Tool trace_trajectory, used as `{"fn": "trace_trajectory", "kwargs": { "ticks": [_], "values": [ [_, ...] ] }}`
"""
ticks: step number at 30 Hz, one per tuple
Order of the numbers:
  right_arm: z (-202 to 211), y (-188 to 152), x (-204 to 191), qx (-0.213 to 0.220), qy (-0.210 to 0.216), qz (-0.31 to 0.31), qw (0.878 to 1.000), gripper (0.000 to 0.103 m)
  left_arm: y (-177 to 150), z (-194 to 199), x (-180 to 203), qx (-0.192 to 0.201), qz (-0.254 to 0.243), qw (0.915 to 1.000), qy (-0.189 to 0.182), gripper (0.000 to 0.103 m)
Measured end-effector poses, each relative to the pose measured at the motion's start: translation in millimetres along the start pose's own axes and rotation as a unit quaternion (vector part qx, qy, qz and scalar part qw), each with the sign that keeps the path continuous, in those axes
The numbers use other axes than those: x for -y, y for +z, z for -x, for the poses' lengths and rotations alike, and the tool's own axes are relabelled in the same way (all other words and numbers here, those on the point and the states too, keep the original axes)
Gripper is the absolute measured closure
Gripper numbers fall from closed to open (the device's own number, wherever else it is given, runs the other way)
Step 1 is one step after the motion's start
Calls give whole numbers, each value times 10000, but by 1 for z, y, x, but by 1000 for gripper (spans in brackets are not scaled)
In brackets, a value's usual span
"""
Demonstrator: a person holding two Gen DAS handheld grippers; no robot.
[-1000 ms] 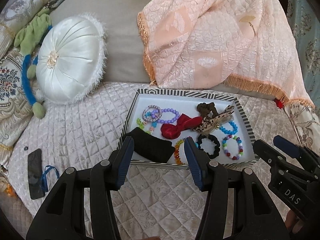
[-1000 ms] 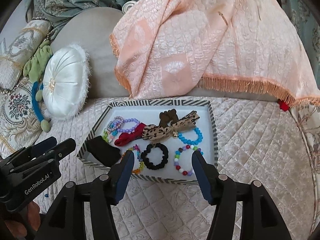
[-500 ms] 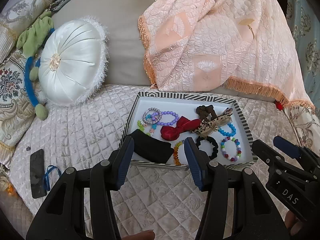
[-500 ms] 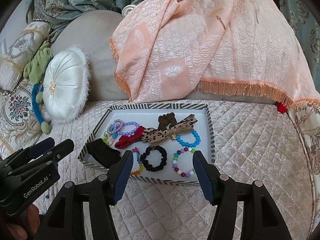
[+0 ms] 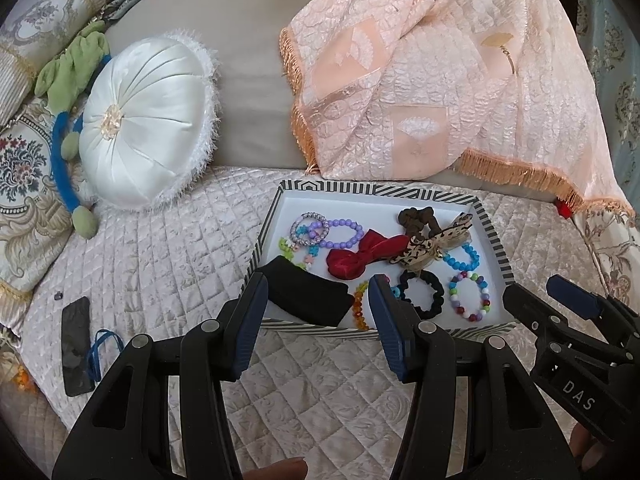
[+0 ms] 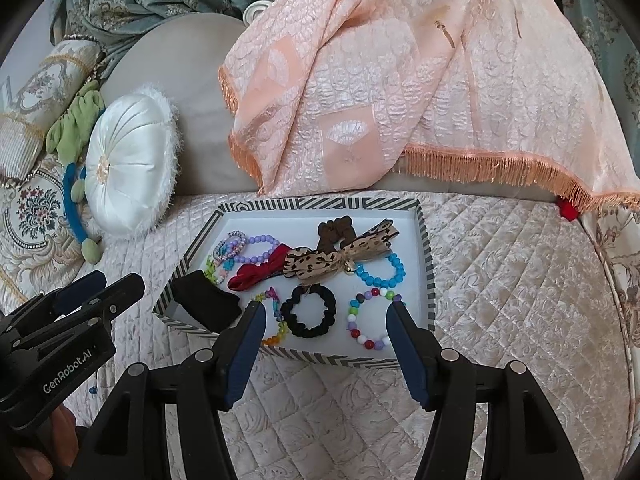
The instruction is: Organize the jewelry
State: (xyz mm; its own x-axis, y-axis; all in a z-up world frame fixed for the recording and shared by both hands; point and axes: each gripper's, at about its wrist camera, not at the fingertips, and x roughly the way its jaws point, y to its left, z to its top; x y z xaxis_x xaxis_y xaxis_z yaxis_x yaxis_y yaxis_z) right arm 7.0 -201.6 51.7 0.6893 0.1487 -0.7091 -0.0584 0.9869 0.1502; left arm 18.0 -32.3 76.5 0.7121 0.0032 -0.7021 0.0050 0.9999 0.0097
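Observation:
A striped-rim white tray (image 5: pixel 384 190) (image 6: pixel 320 203) lies on the quilted bed. It holds a red bow (image 5: pixel 360 254) (image 6: pixel 260 270), a leopard bow (image 5: pixel 434 242) (image 6: pixel 340 254), a black scrunchie (image 5: pixel 422 294) (image 6: pixel 308 311), a brown scrunchie (image 6: pixel 336 229), several bead bracelets (image 5: pixel 468 298) (image 6: pixel 370 318) and a black pouch (image 5: pixel 308 296) (image 6: pixel 208 306). My left gripper (image 5: pixel 318 292) is open and empty, just before the tray's near left corner. My right gripper (image 6: pixel 325 315) is open and empty, above the tray's near edge.
A white round cushion (image 5: pixel 144 120) and a green-blue plush toy (image 5: pixel 68 92) lie at the left. A peach fringed cloth (image 5: pixel 420 80) drapes behind the tray. A dark flat strip (image 5: pixel 76 344) with a blue loop (image 5: pixel 102 350) lies on the quilt at near left.
Both grippers have drawn back and up a little from the tray, so it looks smaller. Nothing in the tray has moved, and both grippers stayed open.

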Motion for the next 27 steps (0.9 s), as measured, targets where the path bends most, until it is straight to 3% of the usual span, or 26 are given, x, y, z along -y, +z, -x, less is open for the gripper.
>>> {"fn": "trace_trajectory", "kwargs": {
  "ticks": [27],
  "values": [
    [-7,-3,2,-91,32,-20,10000,42,-5,-9,4,-54,-109,9999,60,51]
  ]
}}
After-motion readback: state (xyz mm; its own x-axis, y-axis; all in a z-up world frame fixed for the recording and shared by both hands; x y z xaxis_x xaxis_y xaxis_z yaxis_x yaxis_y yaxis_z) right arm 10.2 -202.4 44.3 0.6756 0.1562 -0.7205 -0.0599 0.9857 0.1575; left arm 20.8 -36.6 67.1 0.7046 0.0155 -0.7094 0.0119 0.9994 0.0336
